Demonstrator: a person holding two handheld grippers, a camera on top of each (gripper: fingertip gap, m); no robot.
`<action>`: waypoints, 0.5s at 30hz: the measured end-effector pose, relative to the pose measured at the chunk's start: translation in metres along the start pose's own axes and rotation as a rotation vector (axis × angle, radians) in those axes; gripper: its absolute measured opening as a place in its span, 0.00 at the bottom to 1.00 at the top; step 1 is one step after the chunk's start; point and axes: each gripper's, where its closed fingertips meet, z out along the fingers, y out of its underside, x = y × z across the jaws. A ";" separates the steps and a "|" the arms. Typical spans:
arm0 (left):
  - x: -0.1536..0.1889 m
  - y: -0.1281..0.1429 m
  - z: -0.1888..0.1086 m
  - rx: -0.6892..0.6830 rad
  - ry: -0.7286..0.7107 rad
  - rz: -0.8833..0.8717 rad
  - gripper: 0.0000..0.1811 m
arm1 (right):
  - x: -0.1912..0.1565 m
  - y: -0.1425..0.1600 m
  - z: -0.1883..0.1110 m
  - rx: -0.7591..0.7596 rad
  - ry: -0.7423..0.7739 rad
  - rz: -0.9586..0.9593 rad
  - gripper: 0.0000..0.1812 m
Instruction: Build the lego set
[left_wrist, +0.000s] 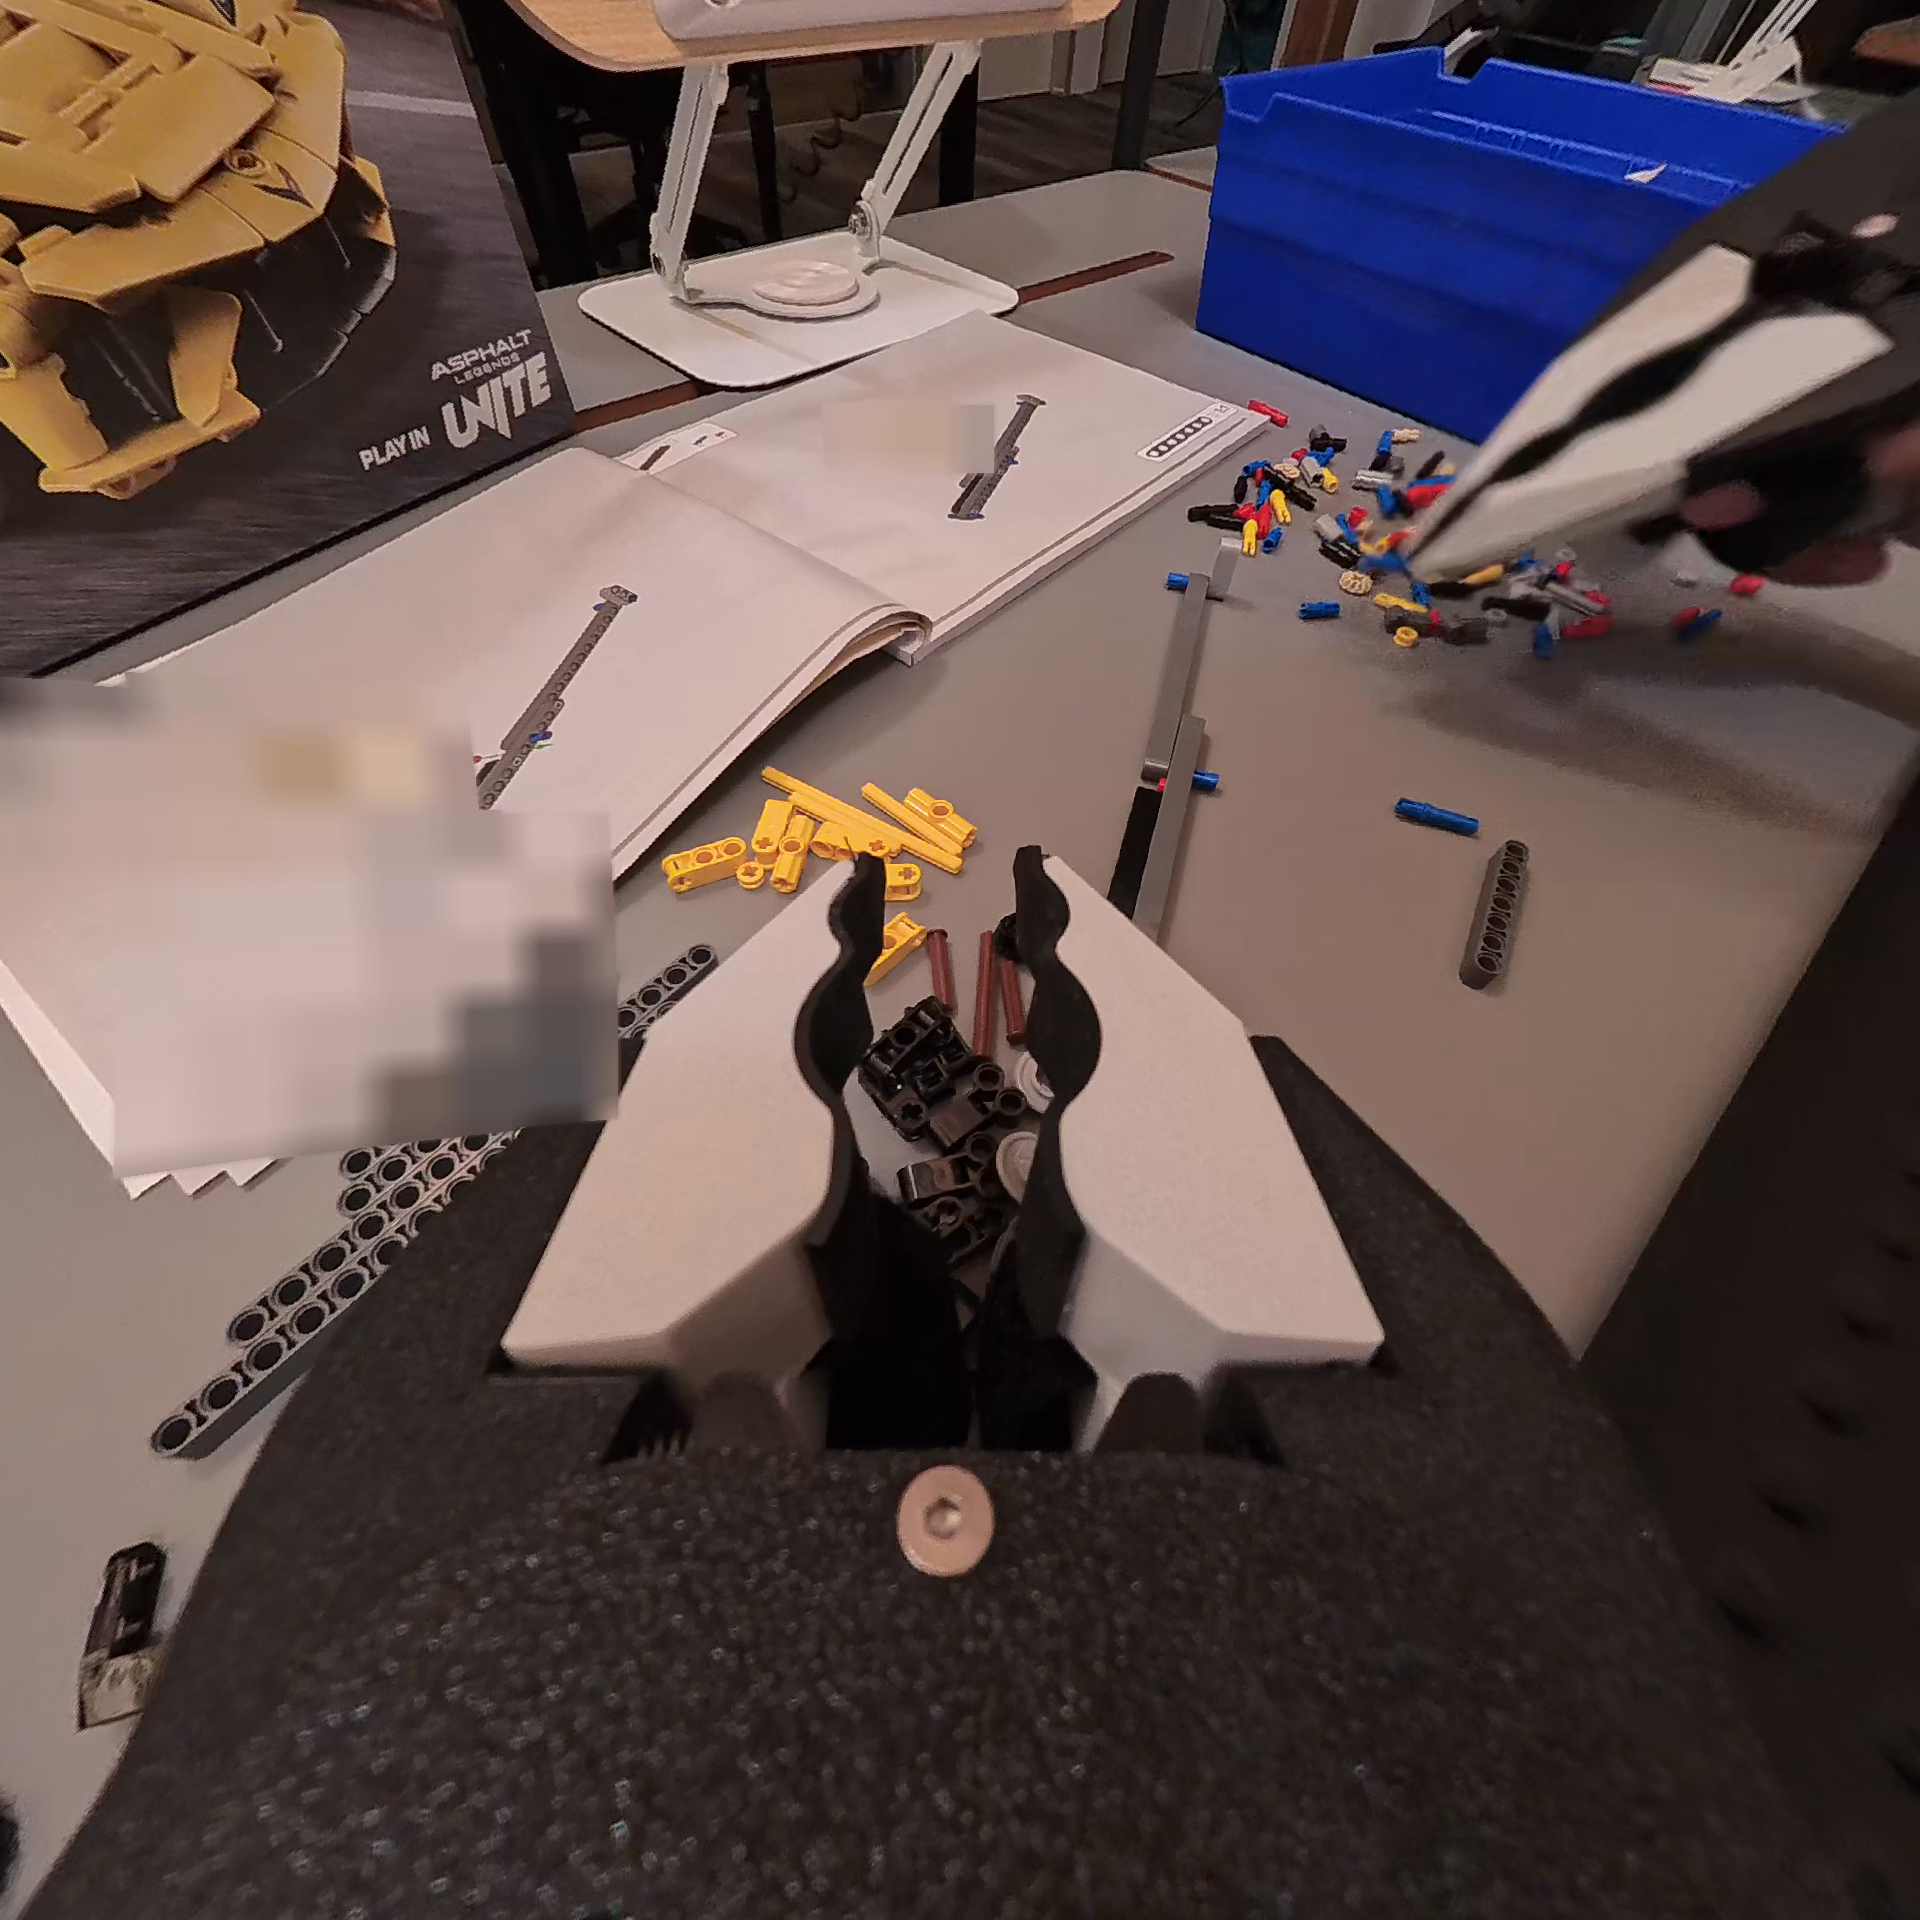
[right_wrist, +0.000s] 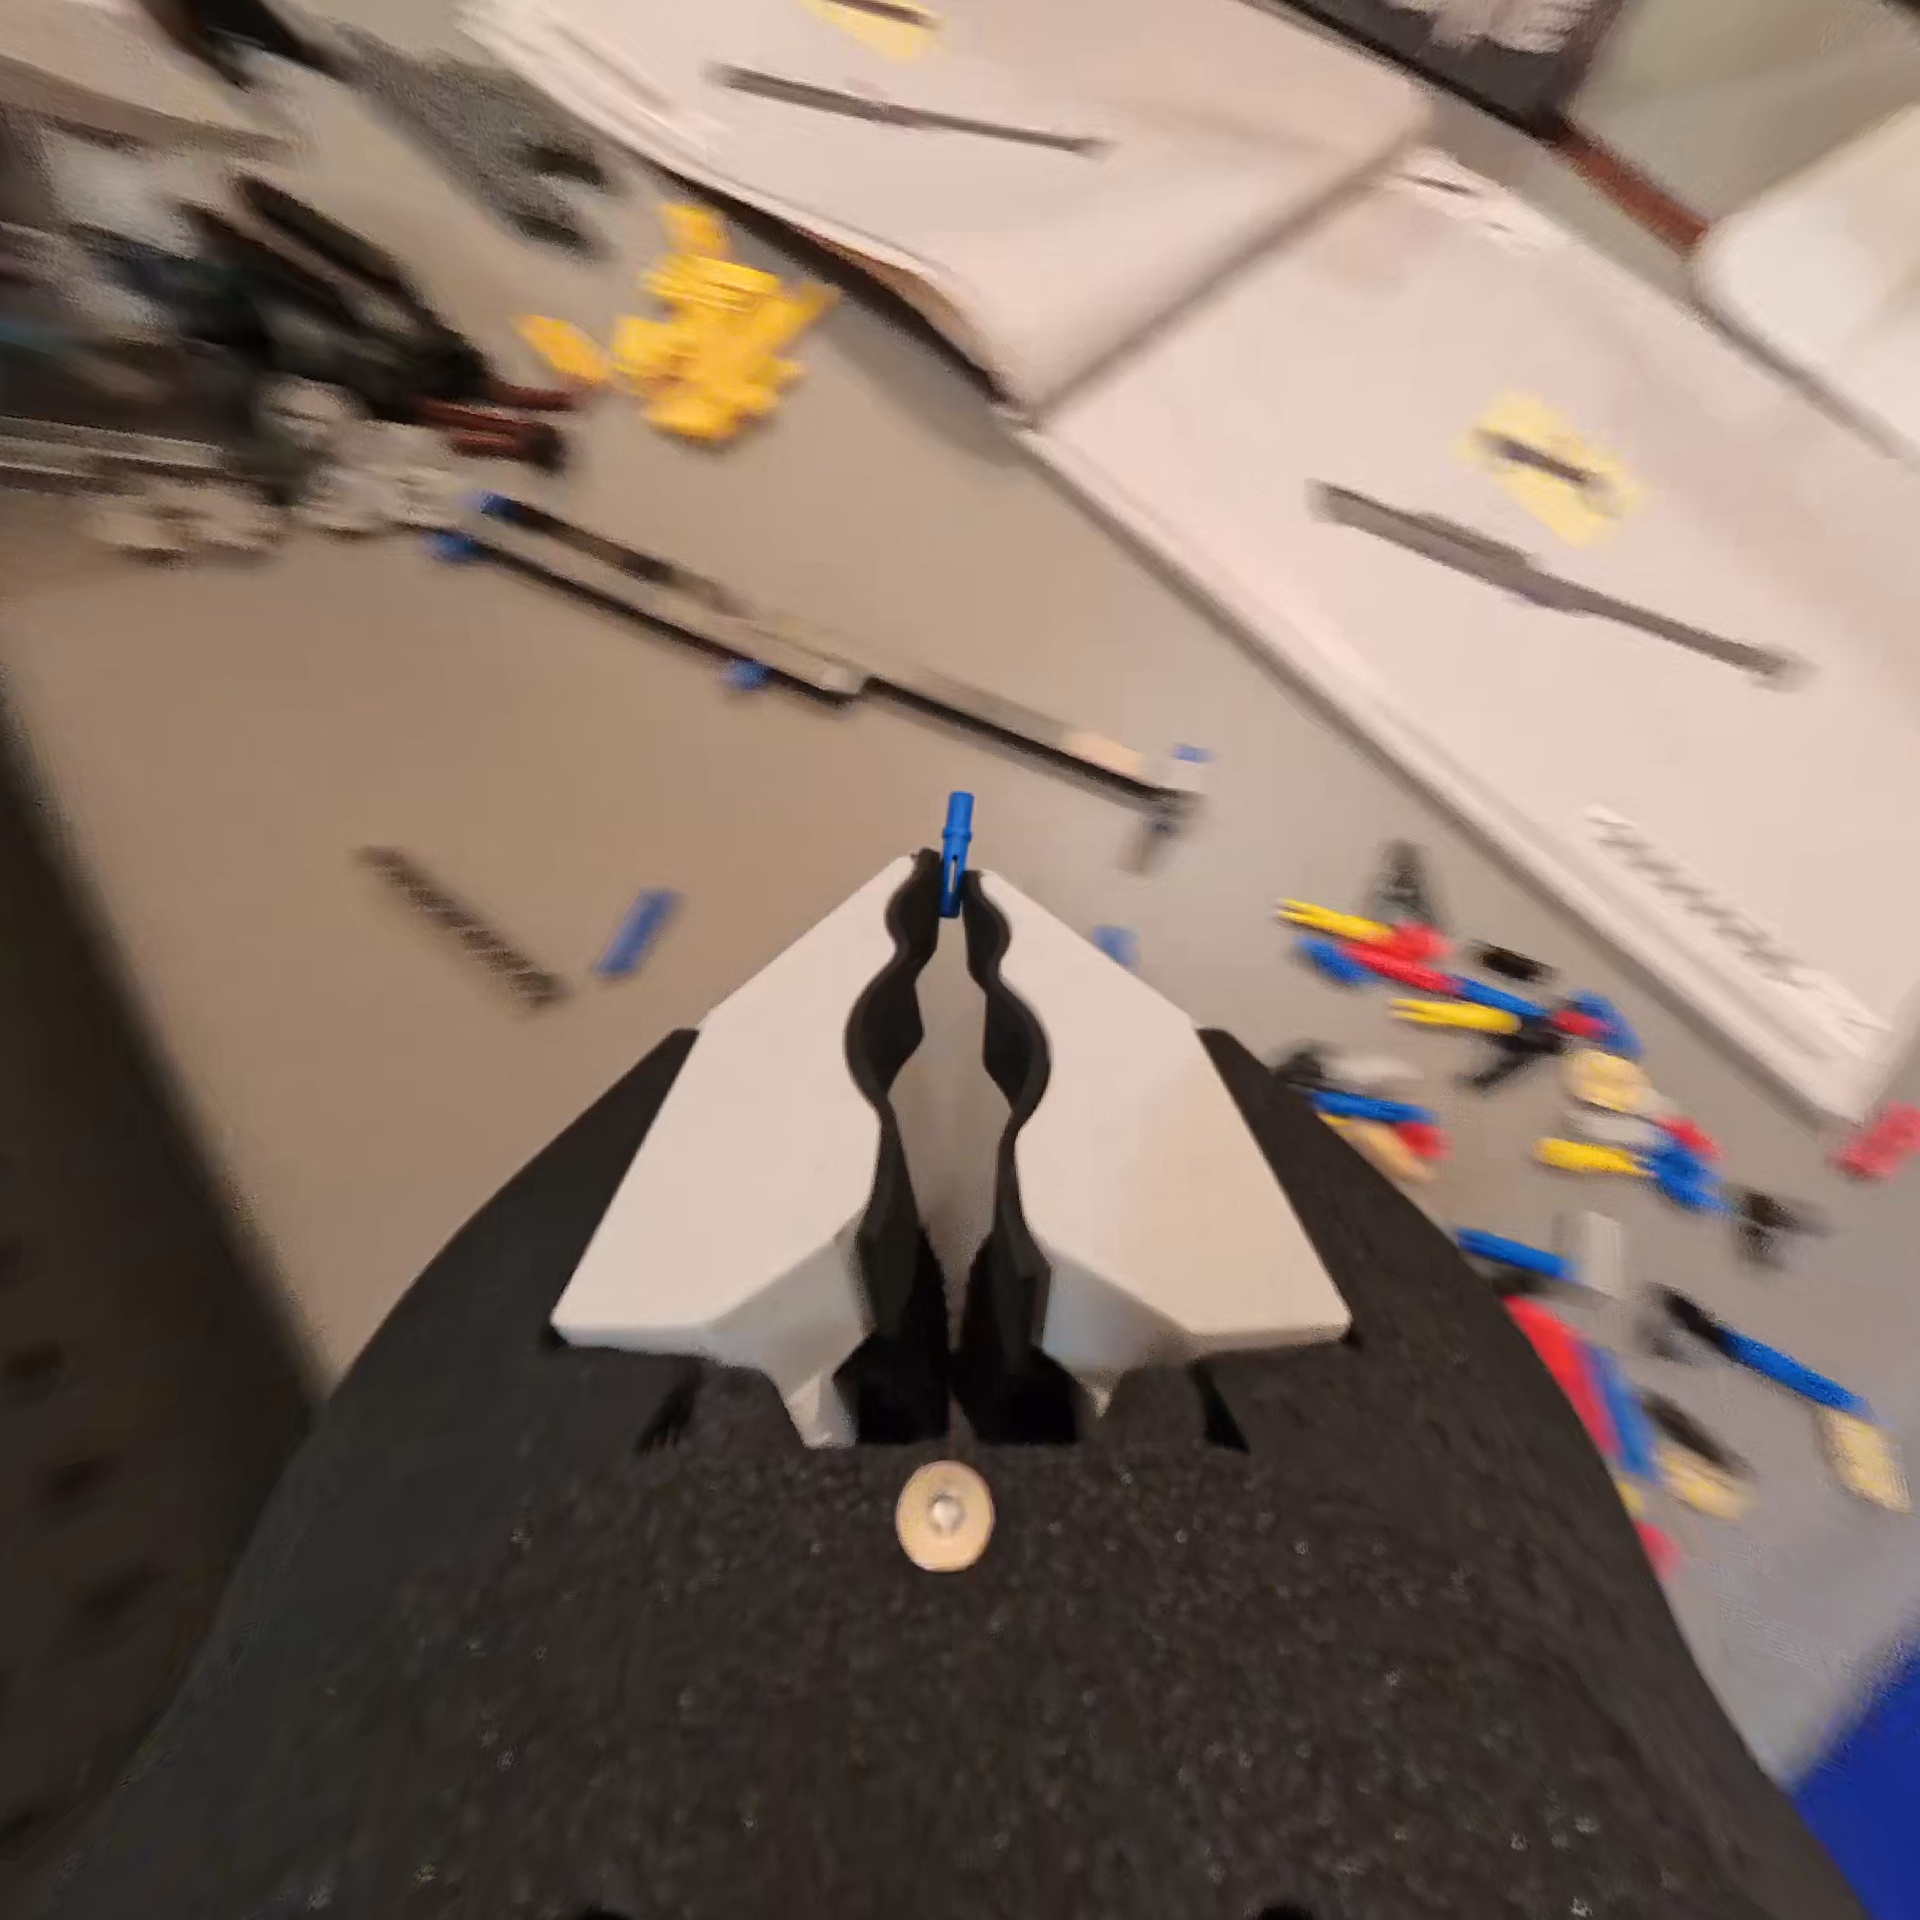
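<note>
Grey table (left_wrist: 1351, 1091) under manual (left_wrist: 790, 561), pieces (left_wrist: 1434, 540)

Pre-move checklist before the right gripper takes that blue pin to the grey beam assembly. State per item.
1. Pin held: the right gripper is shut on the blue pin, which sticks out past the tips. Ok.
2. Pin square in the grip: looks roughly in line with the fingers. Ok.
3. Target visible: the long grey beam assembly lies flat on the table, blue pins already in it. Ok.
4. Assembly braced: the left gripper is open over the black connectors, holding nothing. Not ok.
5. Free hole for the pin: right wrist view is motion-blurred. Cannot tell.
6. Path: a loose grey beam and a spare blue pin lie nearby. Cannot tell.
</note>
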 end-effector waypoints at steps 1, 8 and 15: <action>0.000 0.000 0.000 -0.001 0.001 -0.002 0.13 | -0.025 0.000 -0.001 -0.003 -0.080 -0.005 0.02; 0.003 0.001 0.001 -0.009 0.005 0.013 0.13 | -0.060 0.039 0.006 -0.134 0.009 -0.068 0.02; 0.003 0.002 0.002 -0.014 0.003 0.017 0.13 | -0.059 0.045 0.008 -0.133 0.020 -0.016 0.02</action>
